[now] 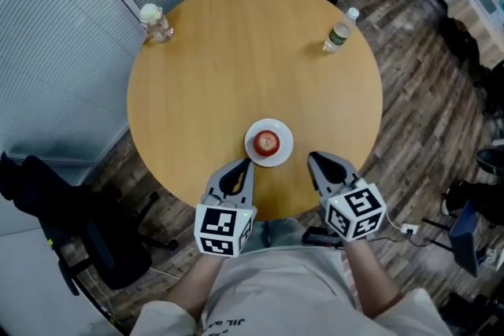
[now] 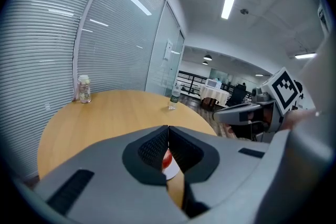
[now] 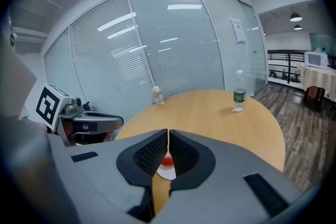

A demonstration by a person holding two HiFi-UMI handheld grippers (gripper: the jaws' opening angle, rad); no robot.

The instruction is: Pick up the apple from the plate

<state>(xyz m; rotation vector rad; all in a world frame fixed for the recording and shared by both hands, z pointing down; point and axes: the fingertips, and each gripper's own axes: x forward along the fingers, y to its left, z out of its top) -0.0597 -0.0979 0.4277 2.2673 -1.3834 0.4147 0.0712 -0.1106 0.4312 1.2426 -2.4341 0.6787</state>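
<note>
A red apple (image 1: 267,142) sits on a small white plate (image 1: 281,132) near the front edge of the round wooden table (image 1: 236,59). My left gripper (image 1: 247,161) hovers just left of the plate, jaws shut and empty. My right gripper (image 1: 310,156) hovers just right of the plate, also shut with nothing held. In the left gripper view a sliver of the apple (image 2: 167,157) and plate (image 2: 171,171) shows below the closed jaw tips (image 2: 168,128). The right gripper view shows the apple (image 3: 166,161) on the plate (image 3: 167,172) below its closed tips (image 3: 168,131).
A clear jar with a pale lid (image 1: 155,22) stands at the table's far left edge. A plastic water bottle with a green label (image 1: 339,31) stands at the far right edge. A black office chair (image 1: 71,224) sits left of me. Cables and dark bags (image 1: 472,201) lie on the floor at right.
</note>
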